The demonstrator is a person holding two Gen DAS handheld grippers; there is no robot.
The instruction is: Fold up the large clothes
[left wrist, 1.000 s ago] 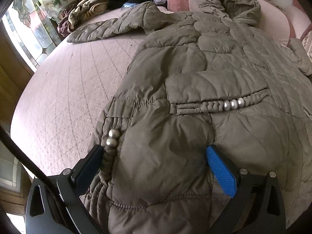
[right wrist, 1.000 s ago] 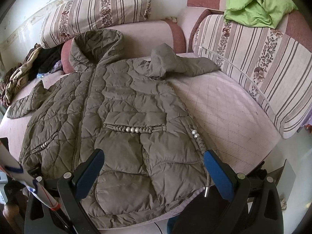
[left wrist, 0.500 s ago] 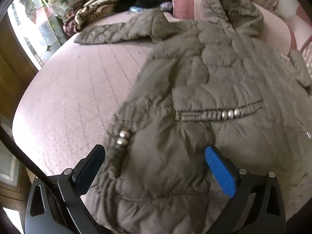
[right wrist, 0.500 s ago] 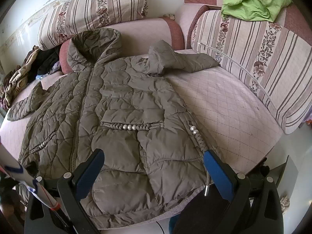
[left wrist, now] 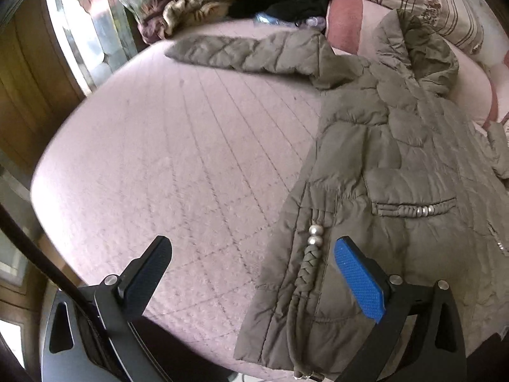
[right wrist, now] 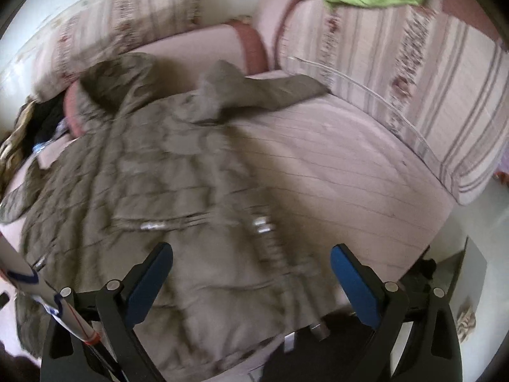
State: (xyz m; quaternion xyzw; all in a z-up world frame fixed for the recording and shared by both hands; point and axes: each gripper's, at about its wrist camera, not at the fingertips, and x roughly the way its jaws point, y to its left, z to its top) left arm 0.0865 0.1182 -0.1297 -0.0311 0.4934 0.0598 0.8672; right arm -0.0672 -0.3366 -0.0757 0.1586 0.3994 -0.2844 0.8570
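Pink quilted sofa bed [left wrist: 178, 172], striped cushions [right wrist: 397, 73] behind. Olive quilted puffer coat [left wrist: 391, 172] lies flat on it, sleeves spread. My left hand-held gripper [left wrist: 253, 261] has swung left off the coat toward its hem edge, open, empty. Right hand-held gripper [right wrist: 251, 270] also open; view motion-blurred.

Lots of bare bed [left wrist: 178, 165] left of the coat [left wrist: 397, 191], same on its right; clothes pile [left wrist: 241, 9] and striped cushions [right wrist: 397, 73] block the far edges.
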